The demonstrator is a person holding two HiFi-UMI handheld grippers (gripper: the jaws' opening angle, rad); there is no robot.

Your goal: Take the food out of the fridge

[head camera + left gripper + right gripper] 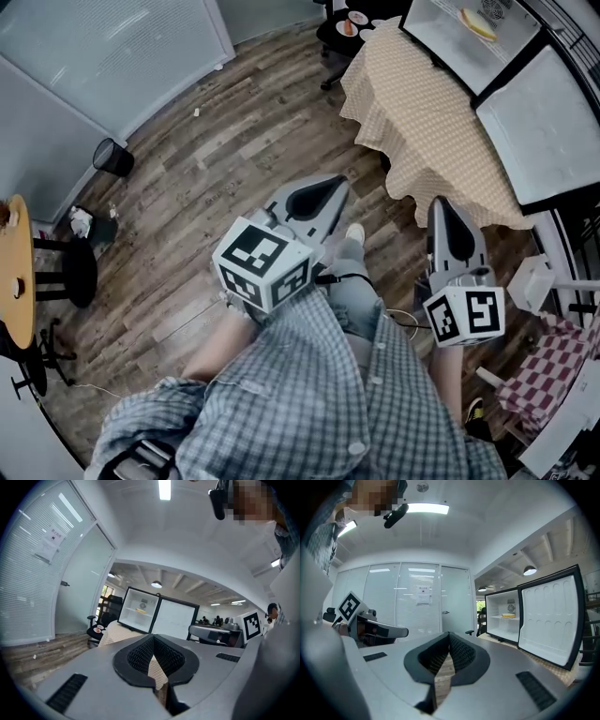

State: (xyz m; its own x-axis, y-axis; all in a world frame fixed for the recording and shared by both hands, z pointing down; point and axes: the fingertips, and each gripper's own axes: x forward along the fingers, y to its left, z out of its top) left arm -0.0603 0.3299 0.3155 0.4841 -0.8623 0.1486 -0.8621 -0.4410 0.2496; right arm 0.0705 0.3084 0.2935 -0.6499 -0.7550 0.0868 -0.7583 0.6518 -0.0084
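Well away from fingers [140,657]: food [508,615] inside open fridge [498,629]; left gripper [153,637], right gripper [449,634] clenched, empty.

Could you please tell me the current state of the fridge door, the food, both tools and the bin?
Fridge door: swung wide open.
Food: lying on the upper shelf inside the fridge, not yet taken out.
Left tool: jaws together, nothing between them.
Right tool: jaws together, nothing between them.
Bin: upright on the floor.
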